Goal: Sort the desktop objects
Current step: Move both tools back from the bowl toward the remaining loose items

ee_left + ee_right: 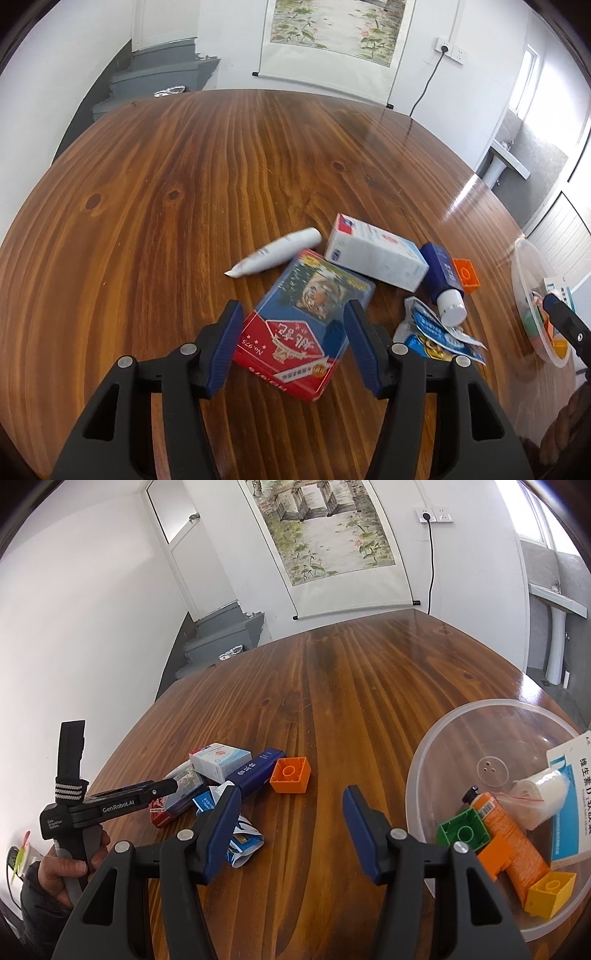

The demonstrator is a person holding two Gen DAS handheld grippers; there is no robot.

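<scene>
My left gripper (293, 306) stands open astride a red and blue card box (306, 325) that lies on the wooden table; its blue pads flank the box's sides without visibly pressing. Beyond it lie a white tube (275, 254), a white medicine box (376, 254), a dark blue bottle (445, 280), an orange brick (290, 775) and crumpled blue sachets (243, 838). My right gripper (291, 792) is open over bare wood, empty, between the sachets and a clear bowl (443, 731).
The bowl holds a green brick (463, 830), an orange tube (509, 838), a yellow brick (550, 890), a bagged white roll (543, 794) and a white and blue box (576, 797). A person's hand (70, 867) grips the left tool. The table's far half is bare wood.
</scene>
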